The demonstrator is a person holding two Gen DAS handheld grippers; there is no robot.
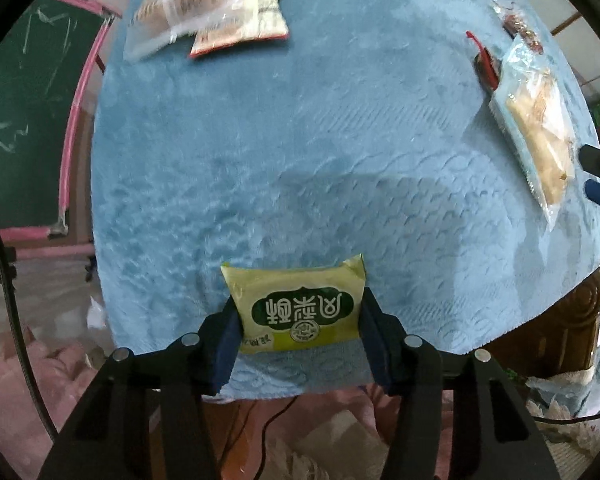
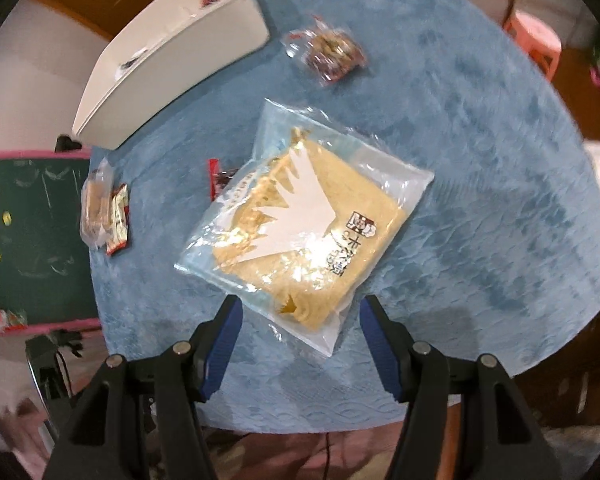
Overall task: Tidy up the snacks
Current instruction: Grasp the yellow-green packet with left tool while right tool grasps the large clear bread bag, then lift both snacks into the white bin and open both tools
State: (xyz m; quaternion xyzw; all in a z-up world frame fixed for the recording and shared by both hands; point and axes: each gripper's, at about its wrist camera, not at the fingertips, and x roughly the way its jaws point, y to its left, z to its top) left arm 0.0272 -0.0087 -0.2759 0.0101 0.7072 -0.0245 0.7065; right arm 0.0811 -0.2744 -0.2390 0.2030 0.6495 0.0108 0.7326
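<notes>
My left gripper [image 1: 300, 312] is shut on a yellow-green snack packet [image 1: 298, 308] and holds it over the near edge of the blue-covered table [image 1: 300, 140]. My right gripper [image 2: 298, 320] is open just above the near corner of a large clear bag of beige crackers [image 2: 300, 220], which lies flat on the table; the same bag shows at the right in the left wrist view [image 1: 536, 128]. The right gripper's fingertips [image 1: 598, 176] show at the far right of the left wrist view.
A white box [image 2: 168, 68] stands at the table's far left. A clear packet and a red-edged packet [image 1: 240, 20] lie together at the far left. A small dark snack packet [image 2: 328, 54] and a red wrapper [image 2: 216, 180] lie near the cracker bag. A green chalkboard [image 1: 24, 120] stands left.
</notes>
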